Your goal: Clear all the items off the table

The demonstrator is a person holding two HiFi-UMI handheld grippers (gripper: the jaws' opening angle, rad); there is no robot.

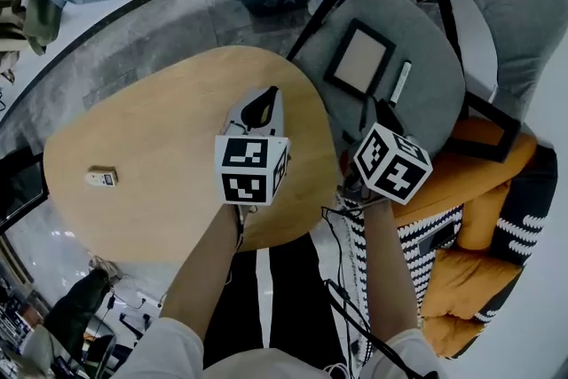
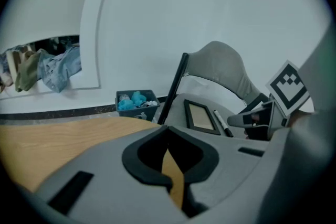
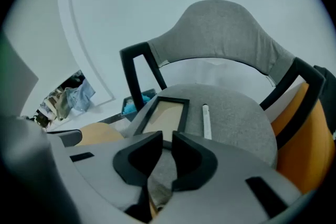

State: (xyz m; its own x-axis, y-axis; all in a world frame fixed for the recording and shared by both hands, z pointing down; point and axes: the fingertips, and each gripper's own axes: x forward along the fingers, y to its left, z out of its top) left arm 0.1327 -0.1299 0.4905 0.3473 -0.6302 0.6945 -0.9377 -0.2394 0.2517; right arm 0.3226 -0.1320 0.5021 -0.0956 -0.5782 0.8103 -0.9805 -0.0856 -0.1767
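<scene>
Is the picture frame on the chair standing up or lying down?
Lying down. The picture frame lies flat on the grey chair seat, beside a marker.

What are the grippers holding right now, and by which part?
Nothing is held: the left gripper and the right gripper both have empty jaws.

small white rectangular item (image 1: 102,177), lying flat, alone on oval wooden surface (image 1: 169,129) nr its left edge, black pic frame (image 1: 359,59) & white marker (image 1: 401,82) flat, side by side on grey chair seat (image 1: 426,115), far right
</scene>
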